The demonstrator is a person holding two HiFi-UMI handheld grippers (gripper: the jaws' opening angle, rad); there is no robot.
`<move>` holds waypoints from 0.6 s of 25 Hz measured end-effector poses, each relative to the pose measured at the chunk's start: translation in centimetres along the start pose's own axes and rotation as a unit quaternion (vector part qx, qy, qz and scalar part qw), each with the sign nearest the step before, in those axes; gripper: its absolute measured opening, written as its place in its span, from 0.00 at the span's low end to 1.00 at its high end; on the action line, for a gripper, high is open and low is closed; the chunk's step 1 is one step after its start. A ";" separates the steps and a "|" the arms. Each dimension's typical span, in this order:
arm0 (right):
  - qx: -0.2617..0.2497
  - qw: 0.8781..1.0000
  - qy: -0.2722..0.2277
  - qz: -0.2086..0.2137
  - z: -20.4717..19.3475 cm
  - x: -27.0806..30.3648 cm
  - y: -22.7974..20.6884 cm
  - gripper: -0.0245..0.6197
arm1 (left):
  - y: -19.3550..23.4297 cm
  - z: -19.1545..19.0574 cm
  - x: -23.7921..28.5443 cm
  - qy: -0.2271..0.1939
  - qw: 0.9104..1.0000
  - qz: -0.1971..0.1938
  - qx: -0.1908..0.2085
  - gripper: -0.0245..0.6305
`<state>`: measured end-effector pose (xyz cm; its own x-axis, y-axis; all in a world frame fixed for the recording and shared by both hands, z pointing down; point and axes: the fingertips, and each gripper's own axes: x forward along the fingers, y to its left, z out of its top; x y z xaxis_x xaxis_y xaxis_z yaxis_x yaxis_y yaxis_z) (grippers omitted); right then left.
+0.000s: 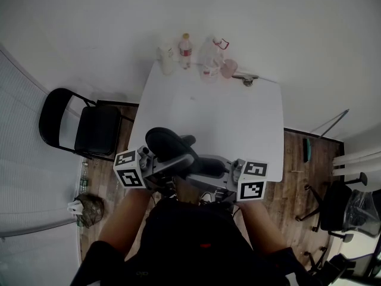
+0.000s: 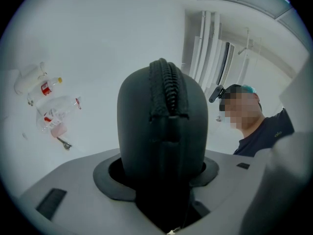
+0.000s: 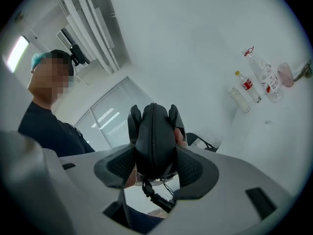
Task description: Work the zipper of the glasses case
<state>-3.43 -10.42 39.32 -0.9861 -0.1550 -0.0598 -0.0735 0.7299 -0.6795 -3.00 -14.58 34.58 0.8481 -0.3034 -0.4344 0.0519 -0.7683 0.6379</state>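
The black glasses case [image 1: 162, 139] is held up in front of the person's body, over the near edge of the table. In the left gripper view the case [image 2: 161, 131] stands upright between the jaws with its zipper [image 2: 166, 84] facing the camera. My left gripper [image 2: 162, 173] is shut on it. In the right gripper view my right gripper [image 3: 154, 163] is shut on the near end of the same case [image 3: 154, 138], pads pressed on both sides. A small metal slider [image 3: 162, 179] with a dark cord shows under that end. The left gripper's fingers [image 3: 133, 119] clasp the far end.
A white table [image 1: 238, 124] lies ahead, with bottles [image 1: 186, 49], a clear plastic bag [image 1: 209, 57] and a pink cup [image 1: 229, 68] along its far edge. A black folding chair [image 1: 89, 127] stands at the left, an office chair [image 1: 338, 207] at the right.
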 end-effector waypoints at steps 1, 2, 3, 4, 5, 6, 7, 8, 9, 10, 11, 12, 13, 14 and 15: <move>-0.003 1.000 -0.002 -0.001 0.0 -0.1 0.1 0.43 | 0.0 0.0 0.0 -0.001 1.000 0.001 -0.001 0.45; -0.007 1.000 -0.007 -0.003 0.1 -0.2 0.1 0.43 | 0.0 0.0 0.1 -0.004 1.000 0.004 -0.003 0.45; -0.012 1.000 -0.012 -0.004 0.2 -0.4 0.1 0.43 | 0.1 0.3 0.0 -0.012 1.000 0.008 -0.009 0.45; -0.016 1.000 -0.020 -0.005 0.4 -0.7 0.2 0.43 | 0.4 0.7 -0.1 -0.026 0.999 0.013 -0.018 0.45; -0.019 0.999 -0.032 -0.006 0.7 -1.2 0.2 0.43 | 0.7 1.3 -0.4 -0.043 0.998 0.020 -0.029 0.45; -0.022 0.999 -0.047 -0.009 1.1 -1.8 0.1 0.43 | 1.0 2.1 -0.7 -0.060 0.997 0.026 -0.038 0.45; -0.027 0.997 -0.066 -0.016 1.5 -2.4 -0.1 0.43 | 1.2 3.0 -1.0 -0.077 0.996 0.030 -0.044 0.44; -0.040 0.995 -0.086 -0.029 2.0 -3.0 -0.4 0.43 | 1.5 3.9 -1.2 -0.093 0.994 0.034 -0.049 0.44; -0.062 0.992 -0.103 -0.049 2.4 -3.6 -0.8 0.43 | 1.7 4.8 -1.5 -0.108 0.992 0.038 -0.053 0.44; -0.091 0.986 -0.114 -0.074 2.7 -4.1 -1.2 0.43 | 2.0 5.7 -1.7 -0.123 0.990 0.044 -0.057 0.44; -0.125 0.980 -0.117 -0.100 2.7 -4.3 -1.6 0.43 | 2.3 6.5 -1.7 -0.137 0.987 0.050 -0.062 0.44; -0.156 0.974 -0.113 -0.122 2.6 -4.4 -2.0 0.43 | 2.6 7.3 -1.5 -0.151 0.985 0.057 -0.068 0.44; -0.184 0.967 -0.105 -0.139 2.4 -4.3 -2.2 0.43 | 2.9 8.0 -1.1 -0.164 0.982 0.066 -0.074 0.44; -0.207 0.962 -0.097 -0.150 2.3 -4.0 -2.2 0.42 | 3.2 8.5 -0.8 -0.174 0.978 0.076 -0.081 0.44; -0.228 0.957 -0.092 -0.157 2.1 -3.6 -1.9 0.40 | 3.4 8.9 -0.6 -0.182 0.975 0.087 -0.089 0.44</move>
<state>0.59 -12.69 39.27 -0.8651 -0.4979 -0.0604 -0.4605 0.8361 -0.2981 -8.00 -22.01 31.34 0.6104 -0.6247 -0.4870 0.0422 -0.5883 0.8076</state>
